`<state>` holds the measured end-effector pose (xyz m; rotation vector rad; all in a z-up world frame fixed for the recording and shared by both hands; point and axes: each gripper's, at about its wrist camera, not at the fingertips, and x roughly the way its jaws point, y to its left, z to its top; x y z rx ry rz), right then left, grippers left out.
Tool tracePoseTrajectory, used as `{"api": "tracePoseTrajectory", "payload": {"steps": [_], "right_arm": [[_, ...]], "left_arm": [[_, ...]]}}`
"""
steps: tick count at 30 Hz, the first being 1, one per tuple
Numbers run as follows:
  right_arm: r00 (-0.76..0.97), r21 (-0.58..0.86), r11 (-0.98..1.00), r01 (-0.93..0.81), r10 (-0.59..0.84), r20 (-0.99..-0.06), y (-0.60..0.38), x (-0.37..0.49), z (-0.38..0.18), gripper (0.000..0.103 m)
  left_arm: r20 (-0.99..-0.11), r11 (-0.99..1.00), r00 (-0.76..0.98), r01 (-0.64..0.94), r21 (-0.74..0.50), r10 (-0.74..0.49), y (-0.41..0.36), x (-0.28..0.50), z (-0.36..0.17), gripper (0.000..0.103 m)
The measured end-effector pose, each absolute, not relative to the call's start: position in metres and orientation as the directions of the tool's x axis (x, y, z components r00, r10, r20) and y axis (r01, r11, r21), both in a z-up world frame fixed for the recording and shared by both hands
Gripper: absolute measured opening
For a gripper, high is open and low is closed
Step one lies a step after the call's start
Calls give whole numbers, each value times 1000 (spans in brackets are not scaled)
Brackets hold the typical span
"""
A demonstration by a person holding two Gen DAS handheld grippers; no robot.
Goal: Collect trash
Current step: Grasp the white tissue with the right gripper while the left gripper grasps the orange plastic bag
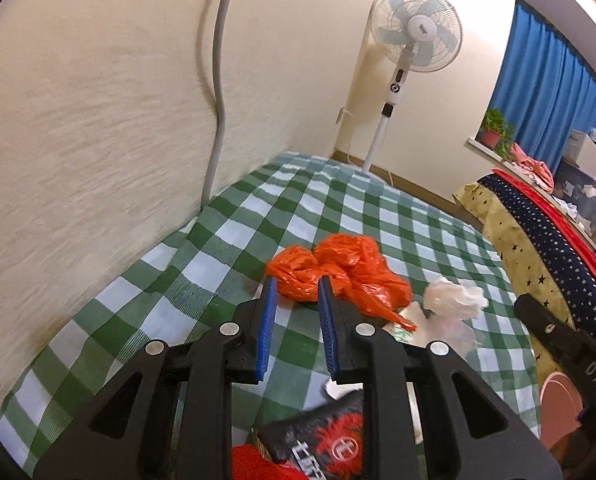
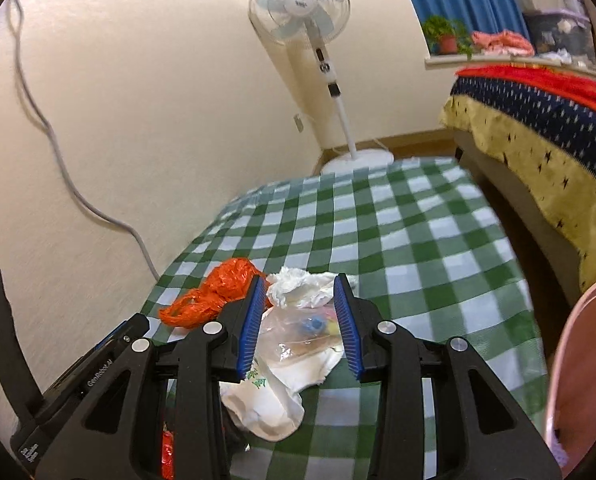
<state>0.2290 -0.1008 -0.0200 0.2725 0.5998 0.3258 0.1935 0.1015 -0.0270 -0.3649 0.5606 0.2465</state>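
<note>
Left claw (image 1: 298, 300): parted, empty, before crinkled orange plastic bag (image 1: 340, 274).
Right claw (image 2: 300, 300): parted, empty, over crumpled white tissue (image 2: 298, 286).
Desk (image 1: 201, 252): green-white checked cloth.

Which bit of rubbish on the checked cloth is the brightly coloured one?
The crumpled orange plastic bag. It lies toward the wall, left of the white crumpled tissue and the clear plastic wrapper, which are both pale or see-through.

black-red packet (image 1: 322, 444): half hidden by fingers | pink bin (image 2: 586, 368): cut off
</note>
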Motion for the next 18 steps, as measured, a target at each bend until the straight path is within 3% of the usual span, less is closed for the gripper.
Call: {"api": "tracePoseTrajectory", "payload": {"steps": [4,10,13,16,18], "right_arm": [[752,362,910,-204,383,-537,-92,244,-33,40],[734,357,912,-203,383,-561,-83,256,-43,39],[730,359,912,-198,382,-567,-85,259,-46,32],[724,357,911,-207,388,-570,-85,262,-47,12],[720,359,909,-214,395,-571,-85,264,-48,8]], "left_arm": [[-584,899,805,-330,-290,107,107,207,-31,37],[-614,885,785,-338,-320,78,114,222,-40,38],[-633,875,771,-349,-336,64,119,228,-45,38],[-638,869,769,-346,-355,46,121,234,-48,38],[-648,867,761,-339,-365,24,121,239,-51,37]]}}
